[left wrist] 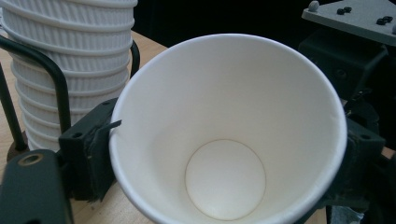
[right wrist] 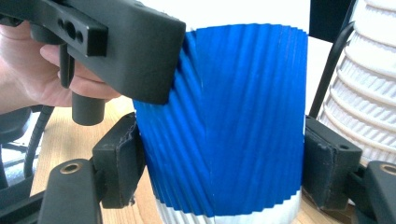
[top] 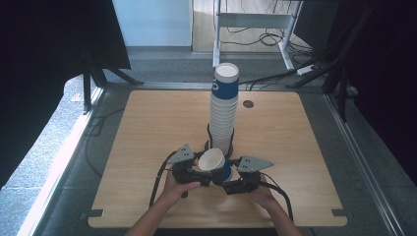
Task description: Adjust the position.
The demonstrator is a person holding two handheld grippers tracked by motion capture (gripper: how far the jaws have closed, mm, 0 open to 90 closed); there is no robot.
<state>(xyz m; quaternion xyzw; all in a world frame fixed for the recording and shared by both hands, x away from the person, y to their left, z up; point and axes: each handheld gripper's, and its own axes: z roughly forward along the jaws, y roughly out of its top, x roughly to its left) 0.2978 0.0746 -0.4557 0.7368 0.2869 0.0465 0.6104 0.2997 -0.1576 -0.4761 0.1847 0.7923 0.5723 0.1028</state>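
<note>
A paper cup [top: 212, 160], white inside and ribbed blue outside, is held just above the table in front of the tall cup stack [top: 223, 113]. My right gripper [top: 230, 181] is shut on its blue body [right wrist: 233, 121], with a pad [right wrist: 119, 163] pressed on each side. My left gripper [top: 202, 173] grips the same cup near its rim. The left gripper view looks straight into the cup's open mouth [left wrist: 224, 140], with one pad [left wrist: 88, 154] against the rim. The stack [left wrist: 70, 56] stands in a black wire holder [left wrist: 58, 84] just behind.
The stack, topped by a blue cup [top: 225, 88], rises at the middle of the wooden table [top: 147, 128]. A cable hole [top: 248, 104] lies at its right. Cables trail from both grippers toward the near edge. A desk frame [top: 253, 22] and floor cables lie beyond the table.
</note>
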